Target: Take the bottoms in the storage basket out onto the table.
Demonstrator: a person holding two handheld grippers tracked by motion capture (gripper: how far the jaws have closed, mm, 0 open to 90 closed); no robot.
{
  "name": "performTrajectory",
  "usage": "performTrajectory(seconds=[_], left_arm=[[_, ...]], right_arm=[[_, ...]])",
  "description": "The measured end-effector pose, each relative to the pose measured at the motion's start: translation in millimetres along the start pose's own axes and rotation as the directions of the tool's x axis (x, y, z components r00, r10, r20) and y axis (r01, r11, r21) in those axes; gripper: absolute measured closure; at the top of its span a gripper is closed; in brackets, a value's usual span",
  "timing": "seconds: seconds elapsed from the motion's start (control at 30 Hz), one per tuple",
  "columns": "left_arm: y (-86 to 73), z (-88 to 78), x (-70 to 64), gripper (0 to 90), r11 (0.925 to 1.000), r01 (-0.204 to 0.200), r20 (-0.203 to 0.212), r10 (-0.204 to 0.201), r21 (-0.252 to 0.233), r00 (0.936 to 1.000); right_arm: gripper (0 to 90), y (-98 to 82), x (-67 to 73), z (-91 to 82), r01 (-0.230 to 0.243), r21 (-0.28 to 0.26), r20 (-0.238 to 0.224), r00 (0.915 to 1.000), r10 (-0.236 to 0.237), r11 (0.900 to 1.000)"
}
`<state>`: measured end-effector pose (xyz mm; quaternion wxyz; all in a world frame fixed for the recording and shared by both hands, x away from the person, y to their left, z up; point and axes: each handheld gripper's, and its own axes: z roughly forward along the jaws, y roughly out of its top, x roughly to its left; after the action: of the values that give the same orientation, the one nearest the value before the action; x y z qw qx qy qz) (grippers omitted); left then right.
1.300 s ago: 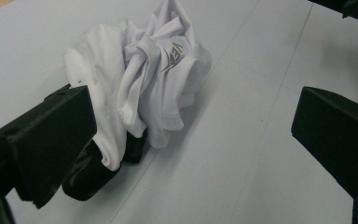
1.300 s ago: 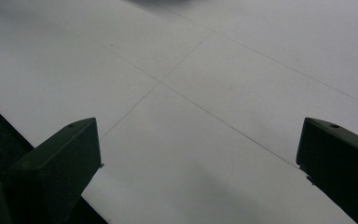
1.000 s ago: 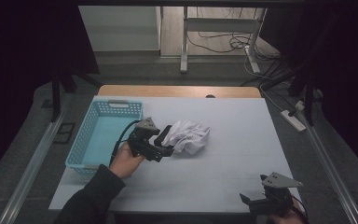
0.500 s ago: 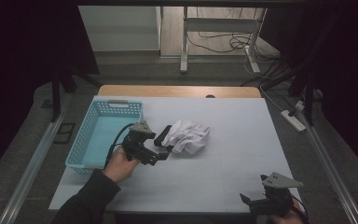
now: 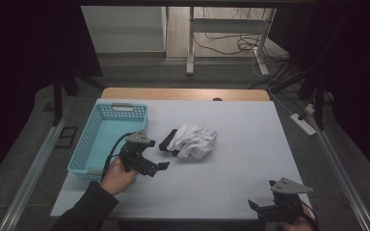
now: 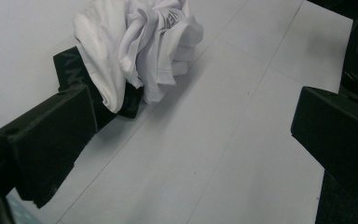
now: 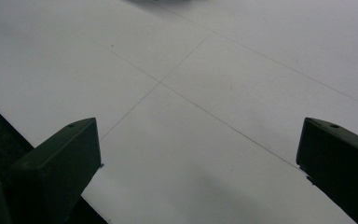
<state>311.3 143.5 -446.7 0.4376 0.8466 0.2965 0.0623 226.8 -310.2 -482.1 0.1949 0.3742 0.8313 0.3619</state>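
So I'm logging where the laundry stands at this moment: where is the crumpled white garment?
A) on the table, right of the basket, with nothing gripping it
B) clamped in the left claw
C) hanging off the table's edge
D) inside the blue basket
A: the white garment lies bunched on the table beside the blue basket, and the left claw is open short of it.

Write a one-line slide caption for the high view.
Left gripper open beside a crumpled white cloth, blue basket at its side, right gripper at the table's near edge.
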Motion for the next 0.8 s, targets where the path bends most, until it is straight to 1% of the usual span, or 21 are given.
performTrajectory(seconds=[0.07,0.27,0.37,0.5,0.67,0.8], left_arm=[[-1.5,-2.2,-1.1,0.0,1.0,-0.001,-0.001,0.001,-0.007,1.0],[-7.6,-8.5,-2.3,0.0,0.9997,0.016,-0.001,-0.016,-0.021,0.9999],[-10.5,-11.3,-2.9,0.0,0.999,0.033,0.015,-0.032,-0.031,0.9994],[-14.0,-14.1,-4.9,0.0,0.9981,0.045,0.023,-0.045,-0.041,0.9987],[-19.3,-16.2,-7.1,0.0,0.9979,0.051,0.014,-0.05,-0.041,0.9986],[-23.4,-18.7,-8.9,0.0,0.9957,0.071,0.034,-0.07,-0.06,0.997]], right_arm=[[0.0,0.1,0.1,0.0,0.0,0.002,-0.001,1.0,0.0,1.0],[0.0,0.1,0.1,0.0,0.0,0.002,-0.001,1.0,0.0,1.0],[0.0,0.1,0.1,0.1,0.0,0.002,-0.001,1.0,0.0,1.0],[0.0,0.0,-0.1,0.1,-0.002,0.0,0.0,1.0,0.002,1.0],[0.0,0.0,-0.3,0.1,-0.004,0.0,0.002,1.0,0.004,1.0],[0.0,0.0,-0.4,0.1,-0.008,0.0,0.003,1.0,0.008,1.0]])
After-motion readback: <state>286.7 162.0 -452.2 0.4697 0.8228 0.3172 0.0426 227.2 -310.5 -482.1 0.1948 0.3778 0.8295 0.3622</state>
